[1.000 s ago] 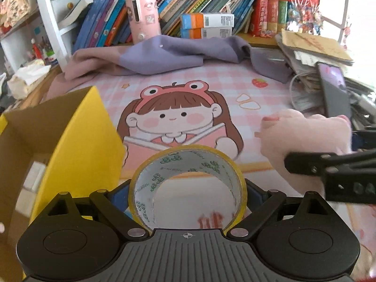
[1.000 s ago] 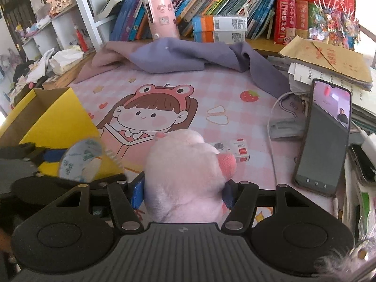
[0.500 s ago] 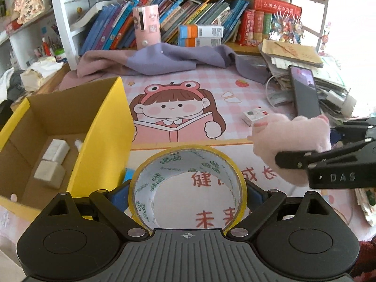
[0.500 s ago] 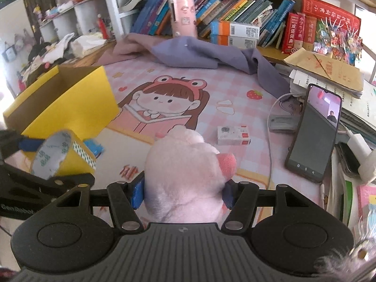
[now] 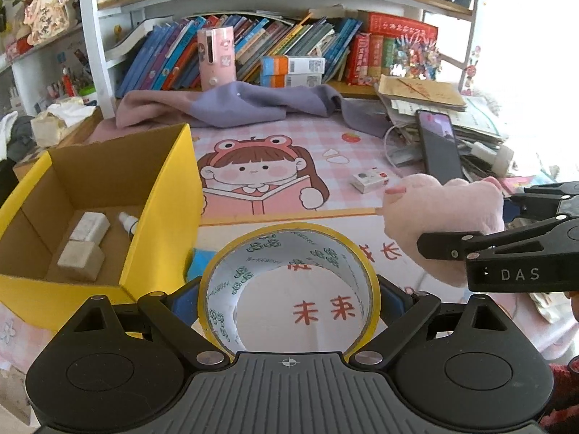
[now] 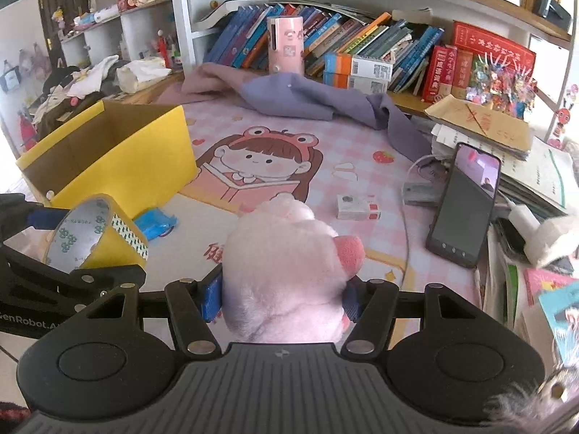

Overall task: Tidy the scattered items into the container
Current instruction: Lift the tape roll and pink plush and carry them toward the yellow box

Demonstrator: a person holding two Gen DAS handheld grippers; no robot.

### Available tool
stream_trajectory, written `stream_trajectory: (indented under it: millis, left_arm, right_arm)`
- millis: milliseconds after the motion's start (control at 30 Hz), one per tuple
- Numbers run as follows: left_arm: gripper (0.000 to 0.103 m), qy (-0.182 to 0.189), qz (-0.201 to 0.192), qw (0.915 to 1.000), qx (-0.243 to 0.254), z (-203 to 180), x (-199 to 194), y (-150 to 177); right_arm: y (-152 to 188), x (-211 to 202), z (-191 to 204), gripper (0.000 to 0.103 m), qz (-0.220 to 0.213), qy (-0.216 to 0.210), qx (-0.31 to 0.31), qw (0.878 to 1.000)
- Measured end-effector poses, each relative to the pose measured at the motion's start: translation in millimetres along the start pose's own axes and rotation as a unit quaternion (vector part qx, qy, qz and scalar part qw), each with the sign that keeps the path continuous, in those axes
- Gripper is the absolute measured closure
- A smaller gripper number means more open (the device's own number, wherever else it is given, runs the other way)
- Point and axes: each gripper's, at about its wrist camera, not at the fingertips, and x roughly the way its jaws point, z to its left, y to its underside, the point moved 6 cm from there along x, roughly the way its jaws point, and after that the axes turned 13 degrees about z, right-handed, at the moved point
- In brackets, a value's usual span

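Glossy tape ring (image 5: 289, 282), fuzzy pink plush (image 6: 286, 271), seemingly cardboard box (image 5: 163, 195)

Pink plush toy (image 6: 286, 275) is clamped between right gripper (image 6: 284, 294) fingers (image 6: 213, 298); tape roll (image 6: 96, 233) is held left, beside yellow box (image 6: 119, 152).

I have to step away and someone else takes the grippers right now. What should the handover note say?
Left gripper: shut on the tape roll, held in the air beside the yellow box.
Right gripper: shut on the pink plush toy, also held above the mat.
Done: two small white boxes and a small bottle already lie in the yellow box.
Left: drop in the tape roll and plush toy, then fetch the small carton on the mat and the blue packet by the box's front corner.
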Motion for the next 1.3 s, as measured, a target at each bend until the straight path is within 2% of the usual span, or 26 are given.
stream_trajectory:
  millis: [400, 700, 1000, 1300]
  left_arm:
    - [0.009, 0.030, -0.016, 0.9992, 0.021, 29.8, -39.9, 48.8]
    - [0.009, 0.030, -0.016, 0.9989, 0.034, 63.8, -69.6, 93.2]
    - [0.009, 0.021, -0.016, 0.9993, 0.028, 99.8, -94.9, 132.3]
    - [0.009, 0.007, -0.018, 0.9998, -0.008, 139.1, -111.5, 157.5]
  right_arm:
    - [32.5, -34.9, 62.9, 0.044, -0.013, 0.038, 0.017, 0.999]
    - [65.4, -54.9, 124.3, 0.044, -0.017, 0.046, 0.036, 0.998]
    - [88.0, -62.9, 182.6, 0.044, -0.018, 0.035, 0.040, 0.998]
    - [88.9, -62.3, 234.7, 0.044, -0.013, 0.013, 0.004, 1.000]
